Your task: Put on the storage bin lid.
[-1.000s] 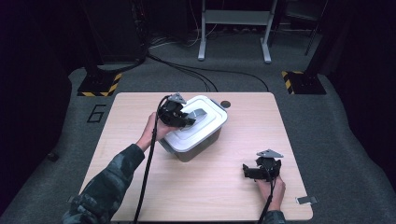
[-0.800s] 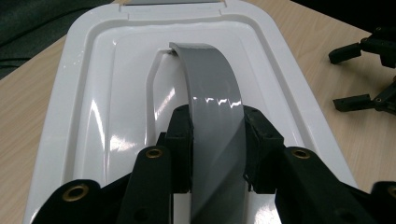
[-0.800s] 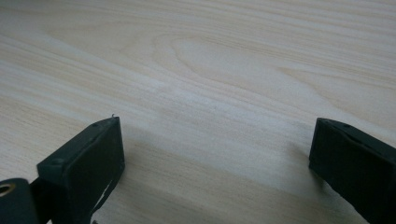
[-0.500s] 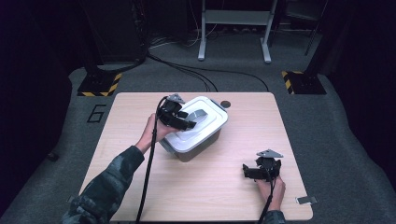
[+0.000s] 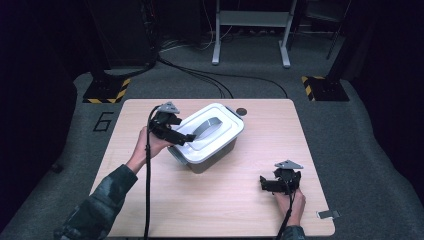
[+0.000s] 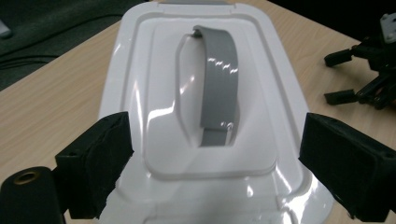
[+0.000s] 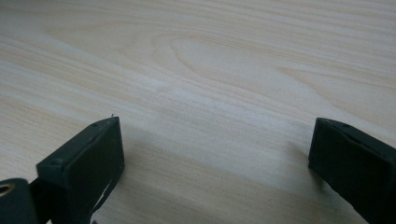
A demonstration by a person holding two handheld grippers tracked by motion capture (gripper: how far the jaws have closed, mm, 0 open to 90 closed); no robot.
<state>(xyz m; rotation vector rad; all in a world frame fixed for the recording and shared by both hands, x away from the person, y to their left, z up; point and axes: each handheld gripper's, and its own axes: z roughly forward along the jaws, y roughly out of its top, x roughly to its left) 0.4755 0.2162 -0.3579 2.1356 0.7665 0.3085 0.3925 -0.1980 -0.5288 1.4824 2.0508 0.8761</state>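
The light wooden worktop [image 5: 165,200] carries a white-lidded grey box [image 5: 207,142] near its middle and a small dark round disc [image 5: 242,111] by its far edge.

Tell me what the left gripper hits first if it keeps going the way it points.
Most likely the grey handle on the white lid of the box. The left gripper stands open over the lid's near end, its jaws having just opened with nothing gripped, and it points along the lid at the handle. Depth is hard to judge.

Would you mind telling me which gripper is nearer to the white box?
Left. The left gripper hangs open over the lid at the near-left end of the white box; the right gripper rests on the table, well apart.
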